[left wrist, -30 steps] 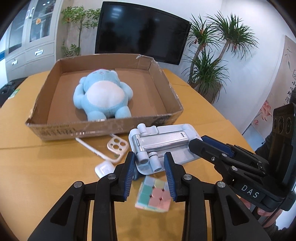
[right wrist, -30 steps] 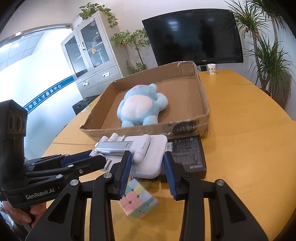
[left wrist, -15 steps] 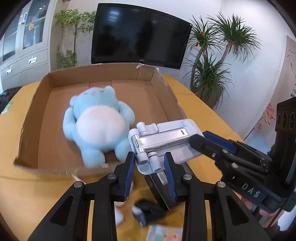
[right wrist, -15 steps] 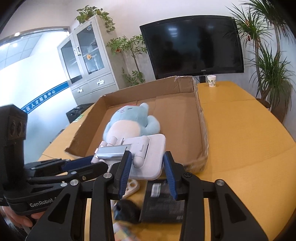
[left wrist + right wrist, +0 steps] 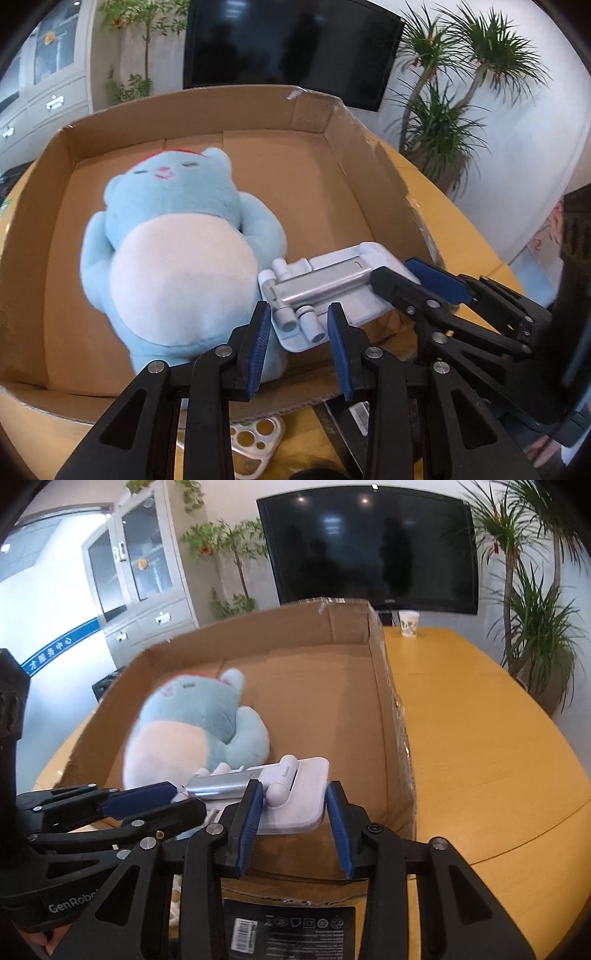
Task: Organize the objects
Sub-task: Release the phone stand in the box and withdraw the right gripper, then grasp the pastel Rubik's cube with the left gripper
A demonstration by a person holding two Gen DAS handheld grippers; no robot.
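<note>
A white folding stand with a silver hinge bar (image 5: 325, 288) is held by both grippers over the near right part of the cardboard box (image 5: 369, 147). My left gripper (image 5: 297, 328) is shut on its hinge end. My right gripper (image 5: 291, 808) is shut on its flat plate end (image 5: 295, 797). The right gripper's fingers (image 5: 436, 280) show in the left wrist view, the left gripper's fingers (image 5: 140, 797) in the right wrist view. A blue plush bear (image 5: 177, 251) lies on its back in the box, just left of the stand; it also shows in the right wrist view (image 5: 192, 723).
On the yellow table (image 5: 480, 738) in front of the box lie a black flat device with a label (image 5: 291, 930) and a white phone case (image 5: 255, 443). A paper cup (image 5: 408, 623) stands far back. A TV, plants and a cabinet stand behind.
Both grippers have lifted the stand off the table and carried it forward over the box's front wall. The cube and the other items on the table have dropped out of view below.
</note>
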